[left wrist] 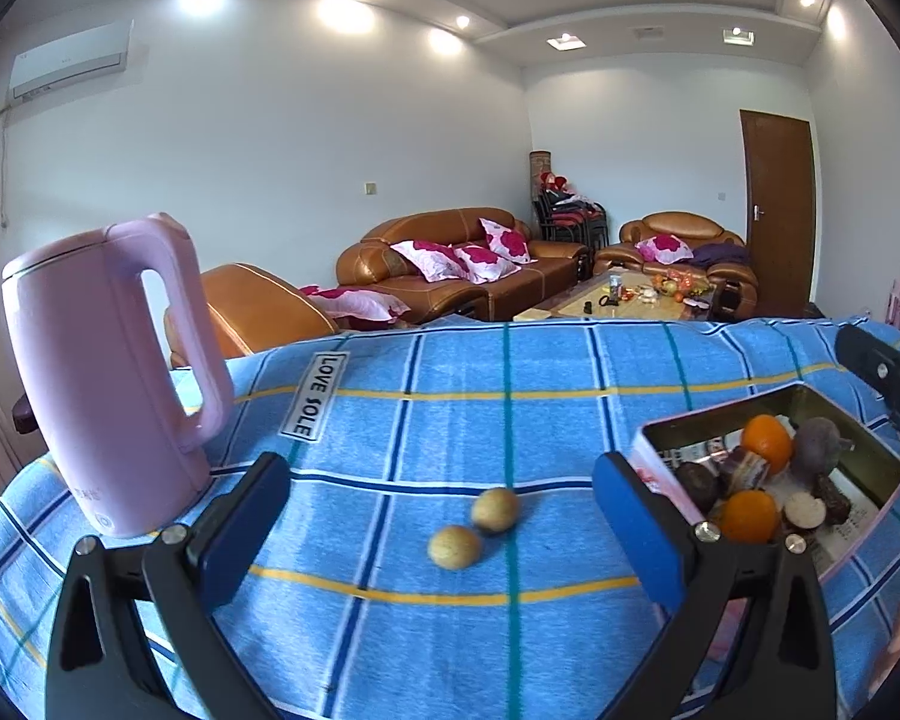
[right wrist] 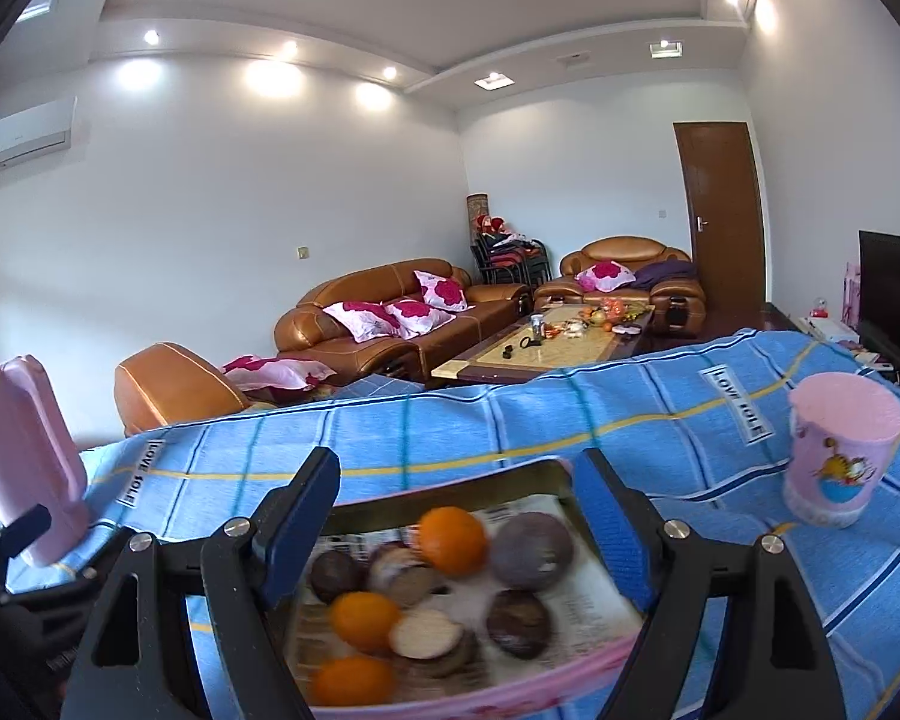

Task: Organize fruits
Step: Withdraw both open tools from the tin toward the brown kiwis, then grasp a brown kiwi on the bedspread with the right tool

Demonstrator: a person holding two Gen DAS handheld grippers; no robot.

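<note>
Left wrist view takes in things the other misses: the whole pink kettle (left wrist: 108, 372) at nine o'clock, handle and all, and two small tan fruits (left wrist: 474, 528) lying loose on the blue checked cloth (left wrist: 450, 408), touching or nearly so, at about six o'clock between the wide-spread fingers of the left gripper (left wrist: 438, 516), which holds nothing. At three o'clock sits the tin (left wrist: 720, 414); two oranges can be counted in it from here, among dark round fruits. A cloth tag at ten o'clock reads "LOVE SOLE" (left wrist: 318, 396).

Right wrist view shows only the kettle's edge at nine o'clock. The right gripper (right wrist: 456, 534) hangs over the tin (right wrist: 450, 474), fingers apart and empty, one on each side of it. Here three oranges (right wrist: 453, 540) show, with about four dark purple-brown fruits and one cut pale half, though the lower part is blurred. Only this view has the pink cup (right wrist: 840, 450) with a cartoon print at three o'clock, standing upright. Two "LOVE SOLE" tags are readable here.
</note>
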